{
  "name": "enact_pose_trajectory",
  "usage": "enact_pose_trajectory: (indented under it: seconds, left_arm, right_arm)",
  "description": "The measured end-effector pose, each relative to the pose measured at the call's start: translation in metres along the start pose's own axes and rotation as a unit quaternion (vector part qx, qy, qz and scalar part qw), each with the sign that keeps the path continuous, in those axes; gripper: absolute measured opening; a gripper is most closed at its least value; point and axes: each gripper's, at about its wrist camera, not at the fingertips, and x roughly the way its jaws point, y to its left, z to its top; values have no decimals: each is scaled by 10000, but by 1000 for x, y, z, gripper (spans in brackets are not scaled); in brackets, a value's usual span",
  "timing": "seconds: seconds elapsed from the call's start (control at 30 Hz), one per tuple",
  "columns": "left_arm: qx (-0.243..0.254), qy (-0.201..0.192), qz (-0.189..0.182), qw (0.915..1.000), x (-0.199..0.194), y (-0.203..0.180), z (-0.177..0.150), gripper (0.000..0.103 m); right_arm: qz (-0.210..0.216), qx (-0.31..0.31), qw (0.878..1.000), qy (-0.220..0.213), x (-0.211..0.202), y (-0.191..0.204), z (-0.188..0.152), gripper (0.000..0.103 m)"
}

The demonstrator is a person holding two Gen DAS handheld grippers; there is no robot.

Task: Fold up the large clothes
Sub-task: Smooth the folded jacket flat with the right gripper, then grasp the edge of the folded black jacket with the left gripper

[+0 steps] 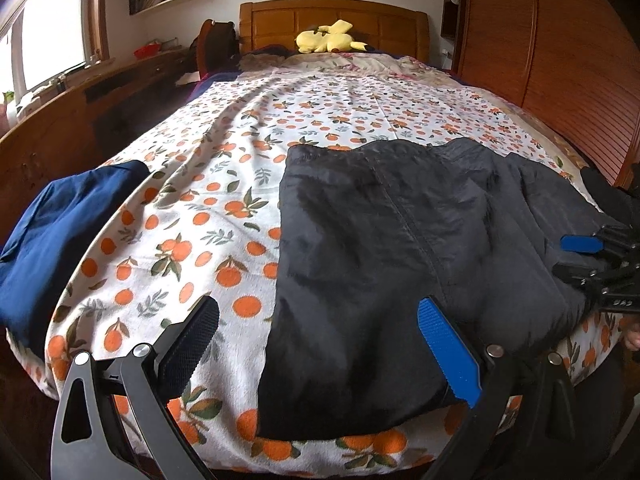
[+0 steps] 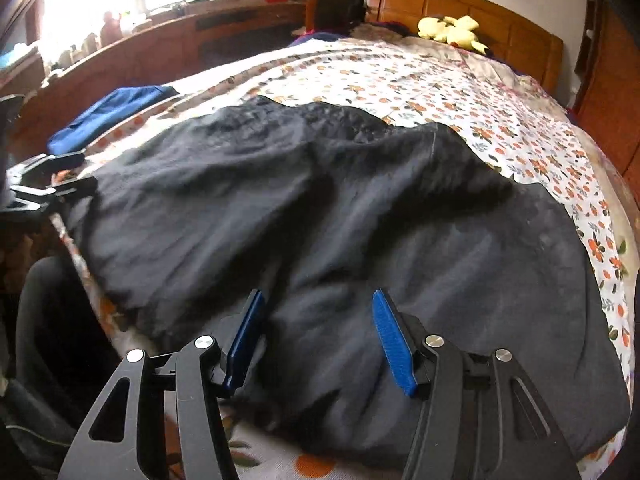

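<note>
Closest to me, the left gripper (image 1: 318, 344) hangs over the foot edge of the bed with its jaws spread wide and nothing between them; one finger sits over the bare orange-print bedspread (image 1: 224, 184), the other over the near left corner of the black garment (image 1: 380, 232), which looks like a line-up for taking that corner. The right gripper (image 2: 320, 336) is likewise parted and empty, poised just above the garment's near hem; both tongs at the same edge suggests the next lift would carry the near side away from the foot of the bed, though that is only my reading. The black garment itself lies spread across the near right part of the bed, rumpled, with a centre seam running away from me; flat like this so it can be folded. Off to the left a blue garment (image 1: 68, 220) lies at the bed's side, apart from the work. Far off, a yellow plush toy (image 1: 330, 38) rests against the wooden headboard (image 1: 280, 20). I can read no label or writing anywhere.
</note>
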Motion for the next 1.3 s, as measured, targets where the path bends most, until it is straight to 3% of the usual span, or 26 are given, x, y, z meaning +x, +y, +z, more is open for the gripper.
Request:
enact_pose_trajectory:
  seconds: [0.27,0.37,0.53,0.63,0.7,0.87,0.97,1.17,1.3]
  left_arm:
    - [-296,143,-17,9995,-8,17,-26,100]
    - [-470,284,-133,9984,-4,23,-35,86]
    - [-679,324,-213,9969,-4,27,-42,76]
    - [-706,321,-249,9967,-7,26,-43,68]
    - [-709,321,-236,9967,-9,24,-44,67]
    - [-848,381,-289,9953,-9,25,-50,66]
    - [-1019,418,-409,9931,-6,28,-52,56]
    - [-1047,408,-430,9927,-7,24,-53,50]
    - [-1056,415,-418,9927,-6,23,-52,50]
  right_arm:
    - [-17,72,10000,-30,7,3,-7,54]
    - [57,60,9998,-169,3,6,4,54]
    - [462,-121,9981,-393,5,39,22,54]
    - [623,-280,9973,-283,16,61,23,54]
    - [481,-372,9981,-70,35,72,17,55]
    - [588,-341,9976,-118,39,67,12,55]
    - [550,-224,9980,-221,20,53,14,53]
    - [-437,164,9977,-496,-34,-37,-2,52]
    - [-1313,535,9896,-261,-55,-110,-36,46]
